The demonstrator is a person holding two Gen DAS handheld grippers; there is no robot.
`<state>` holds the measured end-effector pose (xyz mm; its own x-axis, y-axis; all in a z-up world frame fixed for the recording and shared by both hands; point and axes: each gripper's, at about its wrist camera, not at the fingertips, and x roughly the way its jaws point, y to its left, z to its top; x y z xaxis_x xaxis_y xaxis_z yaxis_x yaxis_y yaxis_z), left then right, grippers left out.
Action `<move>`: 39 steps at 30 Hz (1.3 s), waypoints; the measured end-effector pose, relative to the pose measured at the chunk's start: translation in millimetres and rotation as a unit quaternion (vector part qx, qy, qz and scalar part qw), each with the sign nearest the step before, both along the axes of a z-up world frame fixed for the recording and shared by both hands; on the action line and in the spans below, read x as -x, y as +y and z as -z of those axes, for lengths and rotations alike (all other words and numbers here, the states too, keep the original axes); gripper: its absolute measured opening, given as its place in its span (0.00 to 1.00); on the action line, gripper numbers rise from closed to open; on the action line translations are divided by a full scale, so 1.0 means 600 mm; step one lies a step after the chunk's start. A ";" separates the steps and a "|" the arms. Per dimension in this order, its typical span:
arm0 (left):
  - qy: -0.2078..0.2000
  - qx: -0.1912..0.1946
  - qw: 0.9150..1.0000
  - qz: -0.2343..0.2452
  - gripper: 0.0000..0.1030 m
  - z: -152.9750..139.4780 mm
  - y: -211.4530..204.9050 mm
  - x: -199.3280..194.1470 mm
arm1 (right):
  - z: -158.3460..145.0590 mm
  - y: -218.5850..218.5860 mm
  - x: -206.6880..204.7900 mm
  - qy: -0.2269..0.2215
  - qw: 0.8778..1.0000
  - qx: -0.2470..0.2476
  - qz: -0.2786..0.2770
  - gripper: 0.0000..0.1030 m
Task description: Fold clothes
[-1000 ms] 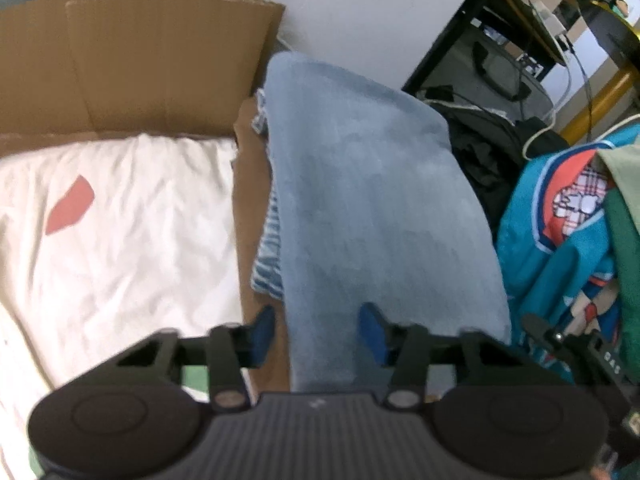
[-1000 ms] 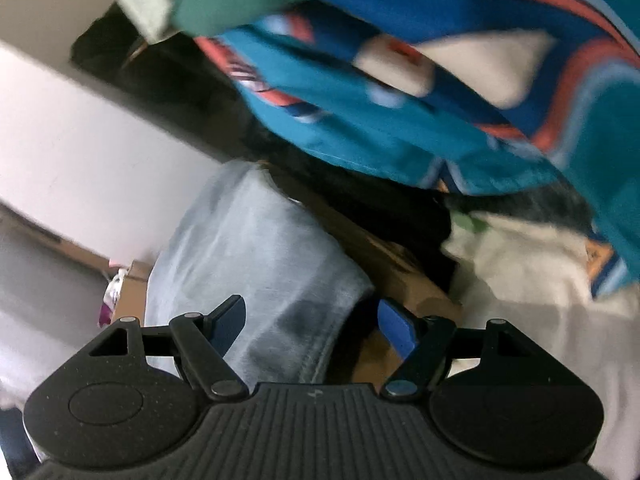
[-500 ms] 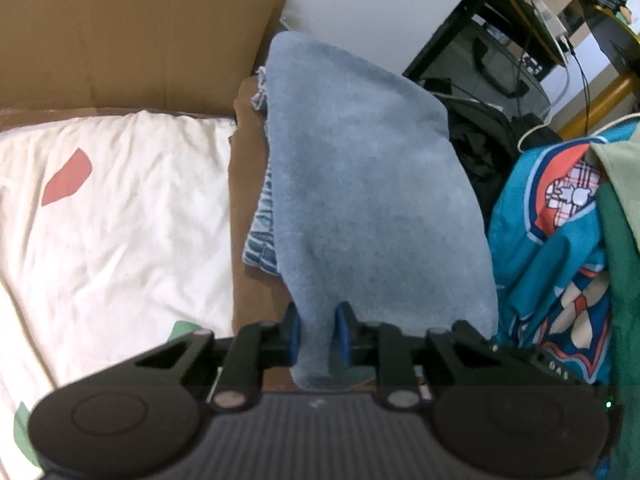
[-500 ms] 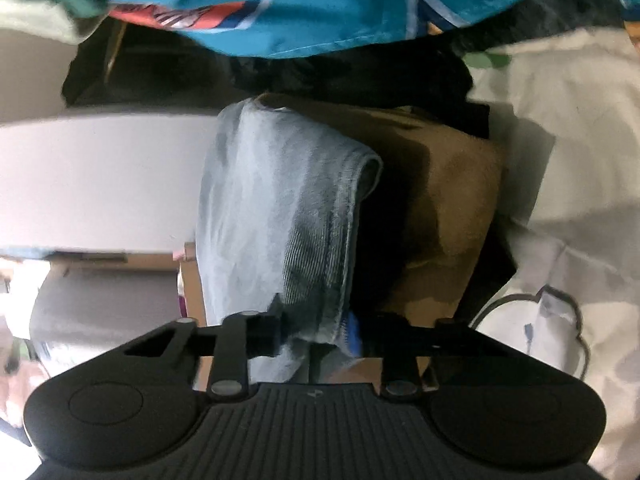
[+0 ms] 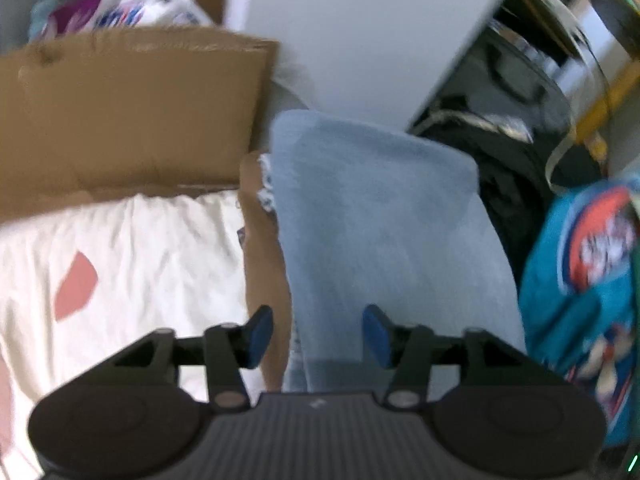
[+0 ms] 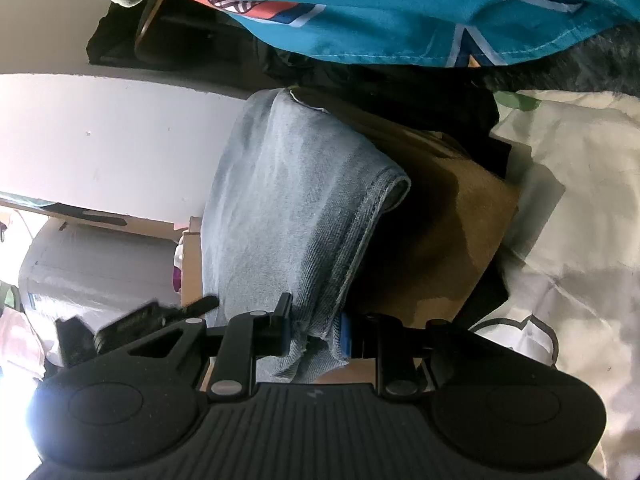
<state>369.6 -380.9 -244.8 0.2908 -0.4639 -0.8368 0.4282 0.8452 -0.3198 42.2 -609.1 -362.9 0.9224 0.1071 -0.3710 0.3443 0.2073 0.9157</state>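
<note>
Cream bedding (image 5: 132,264) with pink patches is spreading across the left of the left wrist view, with a brown cardboard flap (image 5: 128,112) and a white wall behind. A pale blue folded denim garment (image 5: 384,232) is lying over a brown cardboard box edge (image 5: 260,248), its long axis running straight away from the left gripper (image 5: 318,336). That gripper's jaws have just been opening: the blue pads are standing apart, one on either side of the near end of the denim without pressing it. A teal printed garment (image 5: 580,280) is sitting to the right.

Turning to the right wrist view, the same denim (image 6: 288,200) is draping over the box (image 6: 440,220), white wall to the left. The right gripper (image 6: 316,336) is clamping its near hem, jaws drawn together on the cloth. Being the one gripping, the right hand looks better placed to carry the fold onward.
</note>
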 end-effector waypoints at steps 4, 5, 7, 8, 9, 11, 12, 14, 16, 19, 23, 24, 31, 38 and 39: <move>0.017 0.017 1.000 -0.005 0.33 0.009 -0.003 -0.014 | -0.005 -0.002 -0.001 0.001 1.000 0.003 -0.003 0.22; 0.016 0.015 1.000 -0.006 0.32 0.010 -0.003 -0.013 | -0.007 -0.002 -0.001 0.002 1.000 0.006 -0.003 0.22; 0.015 0.012 1.000 -0.008 0.30 0.011 -0.003 -0.009 | -0.007 -0.003 0.000 0.004 1.000 0.006 -0.002 0.22; 0.015 0.011 1.000 -0.010 0.29 0.013 -0.002 -0.007 | -0.006 -0.003 0.001 0.004 1.000 0.006 -0.001 0.22; 0.018 0.013 1.000 -0.015 0.29 0.017 0.000 -0.004 | -0.006 -0.004 0.002 0.005 1.000 0.005 0.000 0.22; 0.027 0.018 0.999 -0.030 0.28 0.029 0.004 0.000 | -0.009 -0.006 0.000 0.007 1.000 0.010 0.001 0.21; 0.026 0.018 0.999 -0.033 0.28 0.032 0.006 0.003 | -0.010 -0.007 -0.001 0.008 1.000 0.013 0.001 0.21; 0.018 0.016 0.999 -0.035 0.28 0.036 0.007 0.010 | -0.011 -0.010 -0.003 0.009 1.000 0.016 0.000 0.21; 0.015 0.017 0.999 -0.037 0.27 0.039 0.007 0.016 | -0.011 -0.011 -0.002 0.011 1.000 0.018 0.001 0.21; 0.014 0.015 0.999 -0.035 0.28 0.043 0.003 0.015 | -0.009 -0.012 -0.003 0.014 1.000 0.021 0.002 0.21; 0.017 0.008 0.999 -0.035 0.28 0.045 0.002 0.010 | -0.001 -0.007 -0.004 0.022 1.000 0.017 -0.002 0.21; 0.017 0.005 0.999 -0.035 0.29 0.044 0.002 0.010 | 0.002 -0.004 -0.002 0.022 1.000 0.011 -0.002 0.22; 0.009 -0.041 0.999 -0.021 0.33 -0.001 -0.006 0.039 | -0.016 0.011 0.018 0.055 0.998 0.017 0.016 0.39; 0.021 -0.036 0.999 -0.030 0.35 -0.023 0.012 0.081 | -0.063 0.024 0.018 0.094 0.993 0.063 0.014 0.44; 0.026 -0.035 0.998 -0.035 0.35 -0.027 0.014 0.085 | -0.070 0.025 0.018 0.100 0.993 0.067 0.013 0.44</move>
